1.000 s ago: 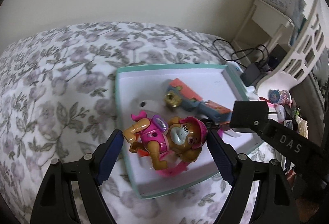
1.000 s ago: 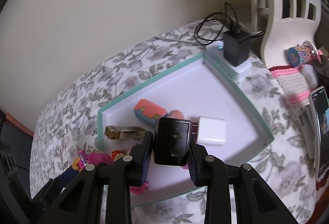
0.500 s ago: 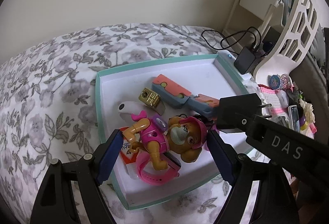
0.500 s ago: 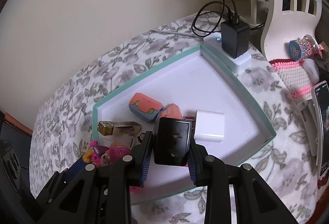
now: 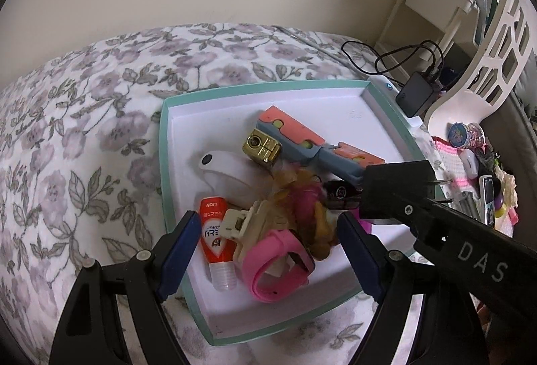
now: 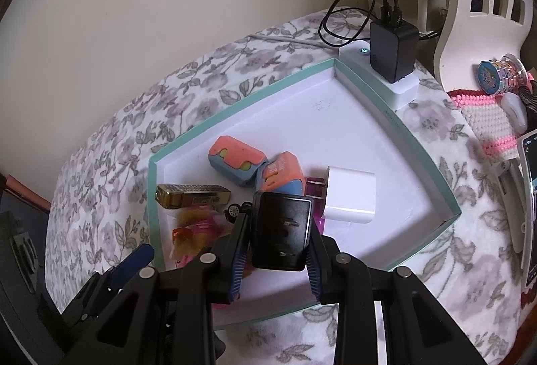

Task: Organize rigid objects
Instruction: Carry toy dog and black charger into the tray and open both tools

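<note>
A shallow white tray with a teal rim lies on the floral bedspread. My left gripper is open above its near end, over a blurred pink-and-brown dog toy that has left the jaws and lies in the tray among a pink watch, a beige clip and a red tube. My right gripper is shut on a black plug adapter above the tray; the adapter also shows in the left wrist view.
The tray also holds a gold lighter, a coral-and-blue case, a white curved piece and a white charger cube. A power strip with a black charger sits at the far corner. A white chair and clutter stand at right.
The dog toy has dropped out of my open left gripper into the tray. The left gripper has pulled back. The right gripper still holds the adapter.
</note>
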`<state>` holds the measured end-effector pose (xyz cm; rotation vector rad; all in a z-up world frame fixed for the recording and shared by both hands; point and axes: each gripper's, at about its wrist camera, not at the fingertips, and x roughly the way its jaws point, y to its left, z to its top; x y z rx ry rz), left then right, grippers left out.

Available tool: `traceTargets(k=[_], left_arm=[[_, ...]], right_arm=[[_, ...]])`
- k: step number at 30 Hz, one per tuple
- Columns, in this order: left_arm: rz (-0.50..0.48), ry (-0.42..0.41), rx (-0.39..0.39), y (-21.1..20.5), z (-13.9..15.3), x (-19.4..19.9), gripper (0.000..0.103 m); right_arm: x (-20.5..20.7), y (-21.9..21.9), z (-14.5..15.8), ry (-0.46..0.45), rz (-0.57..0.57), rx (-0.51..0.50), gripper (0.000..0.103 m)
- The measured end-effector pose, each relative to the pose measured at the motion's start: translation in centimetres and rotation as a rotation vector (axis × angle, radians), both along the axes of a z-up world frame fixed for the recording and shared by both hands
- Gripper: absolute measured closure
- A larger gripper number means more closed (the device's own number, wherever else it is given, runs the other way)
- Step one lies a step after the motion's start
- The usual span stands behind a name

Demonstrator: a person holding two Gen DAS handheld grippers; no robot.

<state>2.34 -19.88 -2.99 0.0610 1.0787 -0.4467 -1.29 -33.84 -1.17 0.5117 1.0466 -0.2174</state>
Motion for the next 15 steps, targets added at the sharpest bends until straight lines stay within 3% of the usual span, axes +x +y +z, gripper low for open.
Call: traceTargets(k=[10, 15], left_arm=[[0.011, 0.012, -0.007, 0.2, 0.3, 0.2, 0.019], [0.017, 0.013, -0.020, 0.5, 0.8, 0.2, 0.019]], right_arm=[[0.0, 0.1, 0.1, -0.007, 0.002, 0.003, 0.068], [-0.1, 0.1, 1.2, -0.063, -0.002, 0.003, 0.068]])
